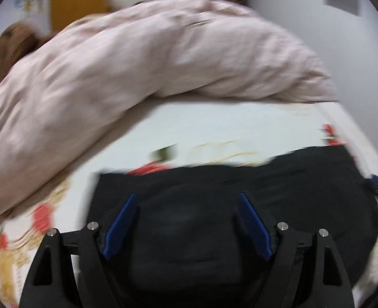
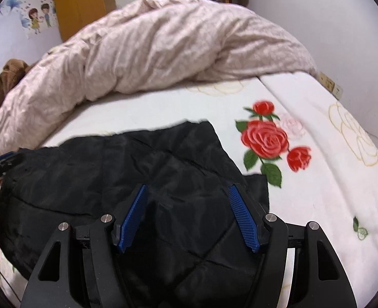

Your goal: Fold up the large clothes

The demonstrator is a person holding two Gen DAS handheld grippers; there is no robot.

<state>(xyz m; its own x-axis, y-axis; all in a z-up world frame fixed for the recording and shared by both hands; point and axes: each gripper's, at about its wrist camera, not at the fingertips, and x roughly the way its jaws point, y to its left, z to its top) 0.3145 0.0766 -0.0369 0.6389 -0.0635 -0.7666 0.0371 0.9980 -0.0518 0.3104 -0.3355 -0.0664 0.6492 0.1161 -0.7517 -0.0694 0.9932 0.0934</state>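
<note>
Jacket (image 2: 127, 179), black and quilted, lies partly folded on the bed (image 2: 317, 192) beneath both tools, left (image 1: 187, 200) and right (image 2: 186, 192), jaws spread, gripping nothing; the next fold likely needs an edge pinched.

blk tool (image 2: 186, 192), blue pads (image 2: 133, 218), silver screws

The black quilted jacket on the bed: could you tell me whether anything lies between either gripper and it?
Nothing visible does. The black quilted jacket lies directly under the open left gripper and the open right gripper. The pink duvet is bunched farther back on the bed sheet, clear of both.
</note>
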